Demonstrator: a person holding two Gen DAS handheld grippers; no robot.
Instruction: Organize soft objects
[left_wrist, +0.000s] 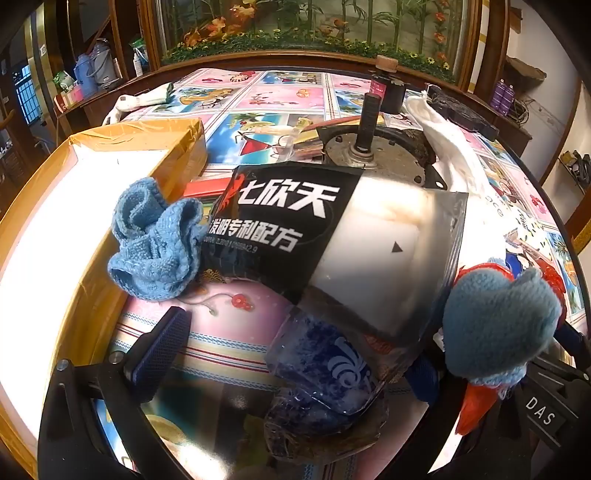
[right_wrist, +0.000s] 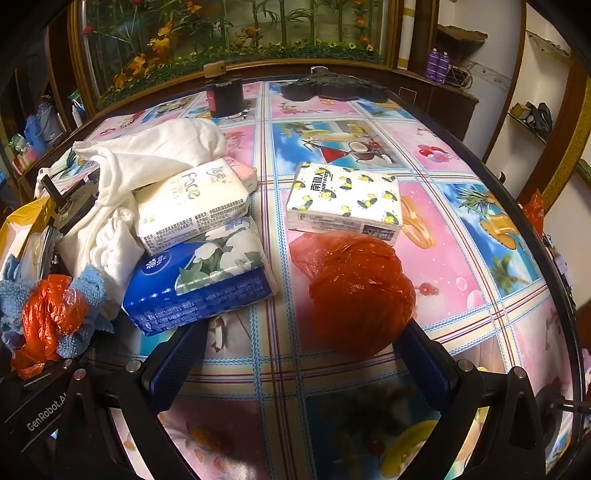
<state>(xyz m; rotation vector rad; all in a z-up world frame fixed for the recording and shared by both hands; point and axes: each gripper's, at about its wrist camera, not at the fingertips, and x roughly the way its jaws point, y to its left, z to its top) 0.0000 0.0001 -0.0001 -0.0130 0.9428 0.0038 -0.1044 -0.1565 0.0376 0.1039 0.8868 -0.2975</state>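
Observation:
In the left wrist view my left gripper (left_wrist: 291, 362) stands open over a crumpled blue and clear plastic bag (left_wrist: 325, 373), which lies between the fingers nearer the right one. Beyond it lies a black and silver pouch (left_wrist: 332, 240), with a blue knitted cloth (left_wrist: 155, 240) against its left edge. In the right wrist view my right gripper (right_wrist: 301, 362) is open, and a red plastic bag ball (right_wrist: 354, 291) sits just ahead of its right finger. Three tissue packs lie further on: blue (right_wrist: 199, 284), white (right_wrist: 188, 206) and lemon-patterned (right_wrist: 343, 199).
An open cardboard box (left_wrist: 136, 144) stands at the left. A metal motor part (left_wrist: 369, 147) and a white towel (right_wrist: 147, 155) lie behind the pouch. A blue-grey cloth with an orange bag (left_wrist: 498, 321) sits by my left gripper. A black jar (right_wrist: 225, 96) stands at the table's far edge.

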